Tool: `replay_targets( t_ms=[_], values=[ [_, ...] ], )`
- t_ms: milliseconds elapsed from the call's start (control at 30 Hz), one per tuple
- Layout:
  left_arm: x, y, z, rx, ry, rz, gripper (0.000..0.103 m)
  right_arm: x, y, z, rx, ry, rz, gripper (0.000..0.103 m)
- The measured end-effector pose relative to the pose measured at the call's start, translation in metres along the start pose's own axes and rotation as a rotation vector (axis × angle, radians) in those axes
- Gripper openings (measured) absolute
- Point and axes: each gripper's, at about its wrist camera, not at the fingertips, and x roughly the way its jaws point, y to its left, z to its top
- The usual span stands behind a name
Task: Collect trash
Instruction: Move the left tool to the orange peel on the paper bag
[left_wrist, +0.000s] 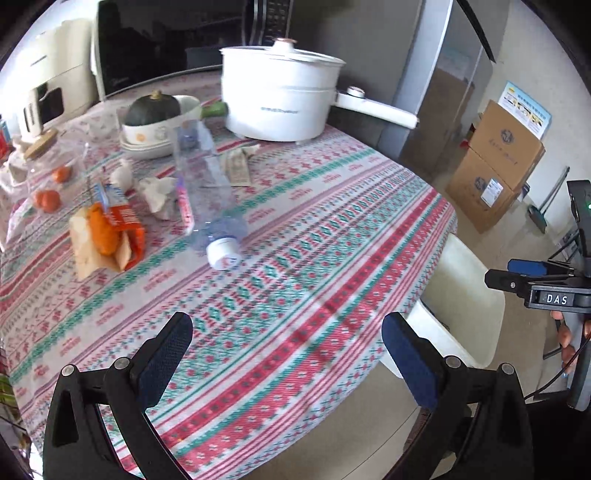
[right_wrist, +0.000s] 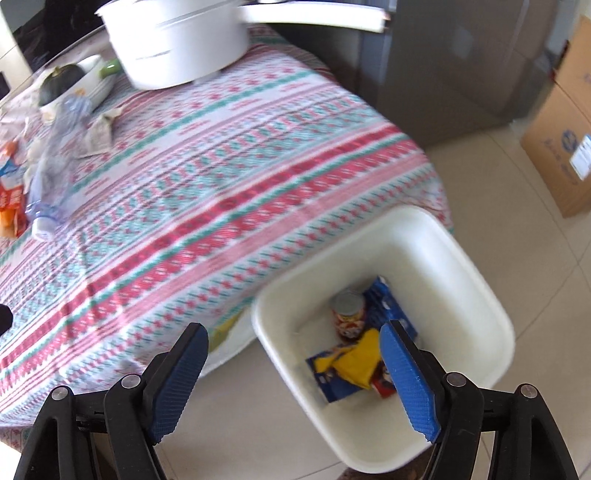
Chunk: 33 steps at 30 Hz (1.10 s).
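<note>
- Far left on the desk (left_wrist: 332, 229), under its striped patterned cloth, lie two small orange fruits (left_wrist: 48, 199) and a torn orange snack wrapper (left_wrist: 110, 229), with crumpled white tissue (left_wrist: 159, 192) just beside it.
- A clear plastic bottle (left_wrist: 207, 184) lies on its side near the wrapper, its white cap (left_wrist: 221, 253) pointing toward the near edge; it looks empty, though blur makes that hard to confirm.
- A folded scrap of paper (left_wrist: 238, 168) rests just right of the bottle.
- Behind these sits a dark green squash (left_wrist: 153, 107) in a white bowl (left_wrist: 155, 131), and to its right a white electric pot (left_wrist: 280, 99) with lid and long handle.
- The left gripper (left_wrist: 286, 328) hovers over the near part of the desk, its blue-padded jaws spread wide and holding nothing.
- The right gripper (right_wrist: 293, 339) hangs off the desk's right edge, jaws wide apart and empty, above the white bin (right_wrist: 461, 258).
- The bin stands on the tiled floor (right_wrist: 535, 221) touching the cloth's corner; inside lie a can (right_wrist: 349, 314), a yellow wrapper (right_wrist: 360, 360) and blue packaging (right_wrist: 384, 306).
- Far right stand stacked cardboard boxes (left_wrist: 495, 166).
</note>
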Motion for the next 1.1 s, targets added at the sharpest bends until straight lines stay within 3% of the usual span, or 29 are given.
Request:
replay_targets(
  t_ms=[267, 433, 567, 667, 767, 900, 1000, 1100],
  values=[
    [-0.030, 0.078, -0.002, -0.124, -0.056, 0.061, 0.103, 0.011, 0.076, 0.013, -0.070, -0.022, 0.062, 0.084],
    [-0.046, 0.112, -0.005, -0.116, -0.146, 0.102, 0.103, 0.025, 0.122, 0.016, -0.129, -0.011, 0.067, 0.084],
    [-0.041, 0.145, -0.011, -0.128, -0.143, 0.158, 0.103, 0.032, 0.147, 0.017, -0.161, -0.036, 0.067, 0.086],
    [-0.024, 0.169, -0.011, -0.075, -0.086, 0.190, 0.103, 0.044, 0.159, 0.025, -0.188, -0.012, 0.063, 0.086],
    [-0.007, 0.186, -0.004, -0.031, -0.022, 0.237, 0.103, 0.045, 0.166, 0.036, -0.229, -0.044, 0.051, 0.086],
    [0.003, 0.191, 0.014, 0.041, -0.065, 0.236, 0.103, 0.045, 0.165, 0.044, -0.276, -0.100, 0.019, 0.086],
    [0.018, 0.188, 0.032, 0.139, -0.053, 0.231, 0.103, 0.050, 0.159, 0.040, -0.316, -0.073, -0.001, 0.086],
    [0.035, 0.186, 0.048, 0.238, -0.026, 0.215, 0.094, 0.049, 0.150, 0.037, -0.358, -0.065, -0.017, 0.086]
  ],
)
